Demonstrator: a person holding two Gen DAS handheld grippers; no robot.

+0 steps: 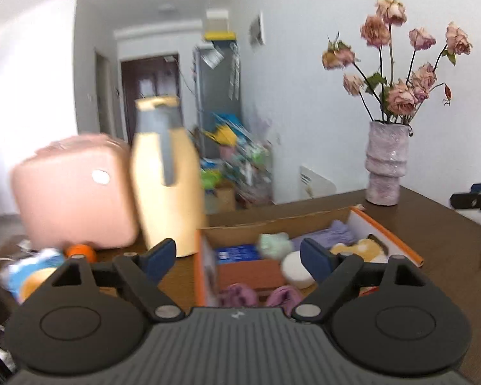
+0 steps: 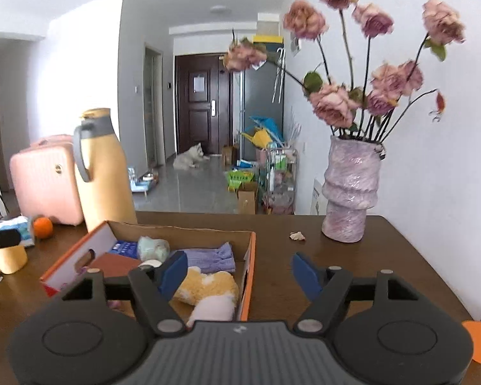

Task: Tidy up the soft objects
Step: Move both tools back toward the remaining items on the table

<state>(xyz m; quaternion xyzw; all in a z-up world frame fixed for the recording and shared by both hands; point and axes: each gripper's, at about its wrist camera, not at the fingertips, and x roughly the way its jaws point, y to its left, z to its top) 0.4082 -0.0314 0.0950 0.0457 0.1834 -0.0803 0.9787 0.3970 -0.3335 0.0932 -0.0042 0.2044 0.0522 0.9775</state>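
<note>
The left gripper was spread wide and held nothing; the right gripper was spread and empty too. Below them sat the cardboard box on the brown table. Inside lay the yellow plush toy, purple cloth and green soft thing, so most seemed packed. The box walls and nearby vase looked easy to bump; the table's right side had open room.

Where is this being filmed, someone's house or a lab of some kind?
Most likely a lived-in home. A brown table holds a vase of dried roses and a yellow thermos jug; beyond it, a hallway ends at a dark front door, where a white dog lies.
</note>
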